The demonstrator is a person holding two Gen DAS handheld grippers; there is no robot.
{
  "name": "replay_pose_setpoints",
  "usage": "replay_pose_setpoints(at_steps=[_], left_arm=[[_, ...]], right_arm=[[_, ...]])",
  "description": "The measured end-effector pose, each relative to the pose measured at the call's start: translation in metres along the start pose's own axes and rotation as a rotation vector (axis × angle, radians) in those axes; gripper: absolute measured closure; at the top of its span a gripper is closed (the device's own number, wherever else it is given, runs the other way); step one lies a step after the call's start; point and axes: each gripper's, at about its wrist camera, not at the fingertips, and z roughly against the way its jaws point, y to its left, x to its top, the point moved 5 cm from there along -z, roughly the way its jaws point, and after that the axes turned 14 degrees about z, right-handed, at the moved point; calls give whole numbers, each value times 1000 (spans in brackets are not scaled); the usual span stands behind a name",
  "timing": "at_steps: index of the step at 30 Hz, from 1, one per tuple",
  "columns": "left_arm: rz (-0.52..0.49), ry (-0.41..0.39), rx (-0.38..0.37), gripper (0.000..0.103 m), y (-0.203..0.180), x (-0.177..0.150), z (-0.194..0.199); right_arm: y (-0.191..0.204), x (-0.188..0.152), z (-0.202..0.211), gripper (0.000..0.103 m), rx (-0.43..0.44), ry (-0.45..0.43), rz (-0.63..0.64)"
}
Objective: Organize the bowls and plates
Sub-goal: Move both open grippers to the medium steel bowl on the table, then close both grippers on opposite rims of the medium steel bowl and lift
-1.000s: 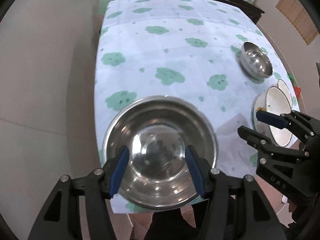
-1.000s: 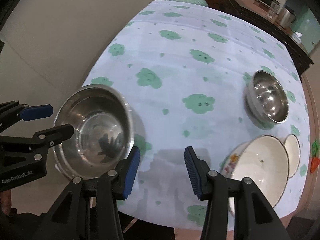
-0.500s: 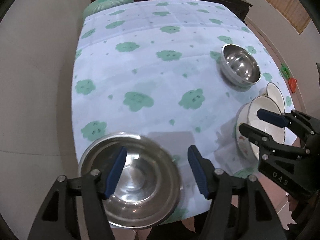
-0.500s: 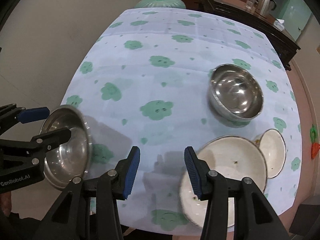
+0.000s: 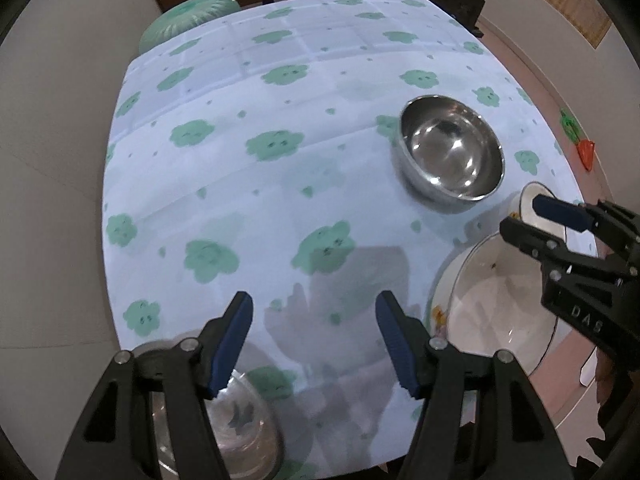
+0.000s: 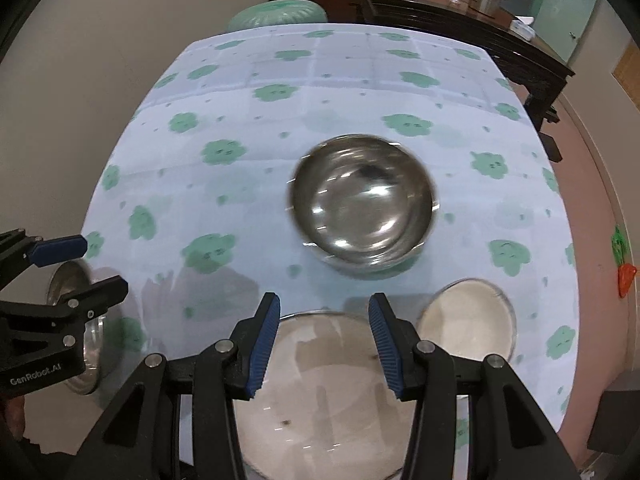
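On the desk (image 5: 248, 92) seen by the left wrist camera, the left hand-held gripper (image 5: 314, 340) hangs spread and empty over bare cloth; a large steel bowl (image 5: 244, 432) sits beneath its left finger at the near edge, a small steel bowl (image 5: 452, 152) lies farther right, near a large white bowl (image 5: 496, 304). From the right wrist camera, the right hand-held gripper (image 6: 322, 346) hovers spread and empty above the large white bowl (image 6: 320, 392), a small white dish (image 6: 466, 324) just beside it. Risk: the large steel bowl, close to the desk edge, could tip off if nudged; smooth rims may slip from narrow pads.
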Motion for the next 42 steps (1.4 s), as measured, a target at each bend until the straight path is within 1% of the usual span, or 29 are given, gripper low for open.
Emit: replay_pose_setpoints(at_steps=[5, 11, 18, 33, 42], left_arm=[[-15, 3, 9, 37, -27, 12, -5], [-16, 1, 20, 36, -52, 29, -13], [-11, -9, 45, 35, -71, 48, -24], [17, -3, 41, 35, -95, 76, -55], [25, 24, 56, 35, -99, 82, -75]], right_arm=[[-35, 3, -4, 54, -4, -5, -27], [-66, 5, -13, 54, 2, -5, -46], [-85, 11, -27, 54, 22, 1, -43], [-98, 26, -60, 54, 55, 32, -18], [-104, 31, -74, 54, 65, 50, -11]])
